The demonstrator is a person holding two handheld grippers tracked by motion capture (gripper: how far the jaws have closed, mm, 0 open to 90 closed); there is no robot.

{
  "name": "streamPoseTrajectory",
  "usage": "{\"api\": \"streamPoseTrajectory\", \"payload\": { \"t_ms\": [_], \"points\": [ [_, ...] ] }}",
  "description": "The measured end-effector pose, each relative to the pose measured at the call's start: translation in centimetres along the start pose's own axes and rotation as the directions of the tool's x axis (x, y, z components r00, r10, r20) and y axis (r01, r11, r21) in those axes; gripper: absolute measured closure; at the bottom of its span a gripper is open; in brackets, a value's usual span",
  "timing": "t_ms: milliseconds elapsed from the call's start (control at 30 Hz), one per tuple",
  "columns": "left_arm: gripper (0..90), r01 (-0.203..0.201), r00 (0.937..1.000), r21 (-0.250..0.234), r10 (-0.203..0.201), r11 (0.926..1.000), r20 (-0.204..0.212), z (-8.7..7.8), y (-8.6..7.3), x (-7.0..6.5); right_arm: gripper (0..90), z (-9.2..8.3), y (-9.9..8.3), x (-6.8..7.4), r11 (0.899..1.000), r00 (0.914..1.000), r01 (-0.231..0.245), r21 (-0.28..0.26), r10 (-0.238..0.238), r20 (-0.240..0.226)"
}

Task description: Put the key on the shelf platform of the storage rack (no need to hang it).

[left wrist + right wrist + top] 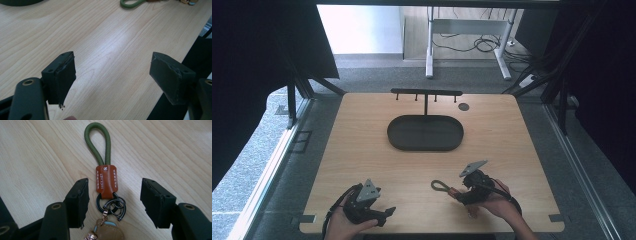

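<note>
Green-looped keychain (106,178), one, lies on the table (362,150) between the open, not touching fingers (78,200) of the right gripper (113,203); left gripper (112,80) wide open, empty.

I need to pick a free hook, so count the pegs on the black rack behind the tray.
4 pegs hang from the rack's crossbar behind the tray: one near the left end, two either side of the post, one near the right end. All look bare; they are small.
</note>
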State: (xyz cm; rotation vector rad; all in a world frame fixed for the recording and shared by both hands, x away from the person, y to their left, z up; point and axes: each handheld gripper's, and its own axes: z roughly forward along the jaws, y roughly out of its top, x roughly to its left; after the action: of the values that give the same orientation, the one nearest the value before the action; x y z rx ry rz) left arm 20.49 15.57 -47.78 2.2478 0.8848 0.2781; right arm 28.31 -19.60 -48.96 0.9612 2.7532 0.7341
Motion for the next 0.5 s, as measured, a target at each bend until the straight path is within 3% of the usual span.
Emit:
{"api": "streamPoseTrajectory", "payload": {
  "t_ms": [500],
  "points": [
    [21.5, 0.0, 1.0, 0.004, 0.0, 1.0, -0.001, 0.1, 0.0, 0.0, 43.3, 1.3, 0.4, 0.9, 0.999, 0.9991, 0.036, 0.033, -0.035, -0.023]
  ]
}}
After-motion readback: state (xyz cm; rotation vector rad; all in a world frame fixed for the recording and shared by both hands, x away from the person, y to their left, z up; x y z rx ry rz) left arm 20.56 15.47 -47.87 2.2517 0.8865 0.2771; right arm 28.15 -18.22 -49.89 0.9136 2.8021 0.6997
